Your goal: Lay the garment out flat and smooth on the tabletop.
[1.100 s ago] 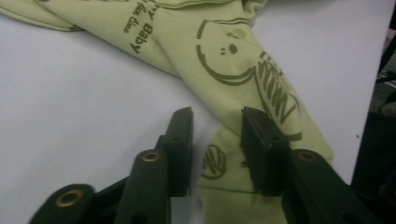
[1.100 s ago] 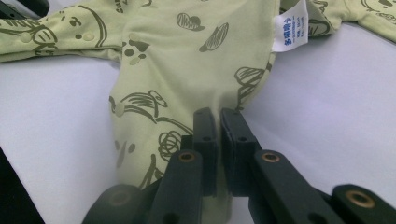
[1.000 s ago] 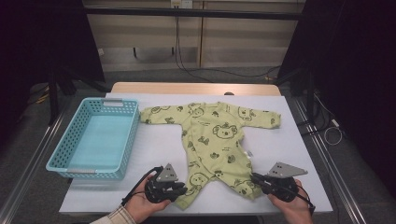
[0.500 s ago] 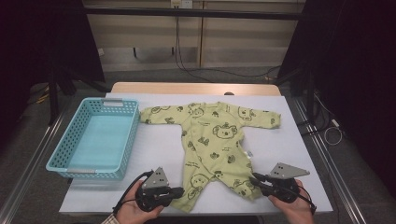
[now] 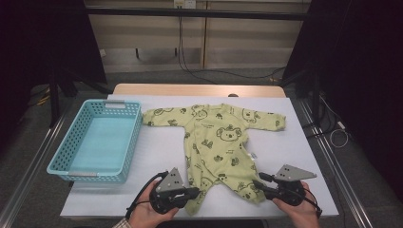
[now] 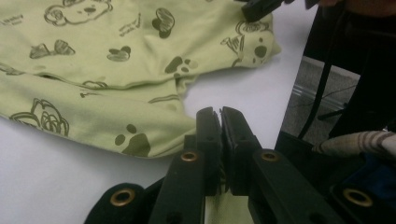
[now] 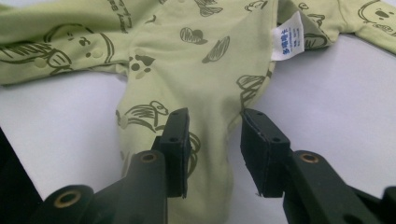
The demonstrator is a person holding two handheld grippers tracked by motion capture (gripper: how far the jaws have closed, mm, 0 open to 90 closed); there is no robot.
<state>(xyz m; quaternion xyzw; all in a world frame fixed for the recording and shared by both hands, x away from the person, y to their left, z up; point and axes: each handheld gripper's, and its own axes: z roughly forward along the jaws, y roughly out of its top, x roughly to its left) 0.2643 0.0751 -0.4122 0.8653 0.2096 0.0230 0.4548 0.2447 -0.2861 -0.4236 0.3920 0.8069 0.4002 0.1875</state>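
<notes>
High view: green baby romper (image 5: 216,142) laid flat mid-table, basket (image 5: 95,142) at left. Left gripper (image 5: 194,192) clamped on left leg cuff; right gripper (image 5: 259,183) jaws just opened, right leg between pads, ungripped. Risk: one-sided lift, garment skewed, right leg dropped. Right gripper view: care label (image 7: 288,36) seen, hidden from above.
</notes>
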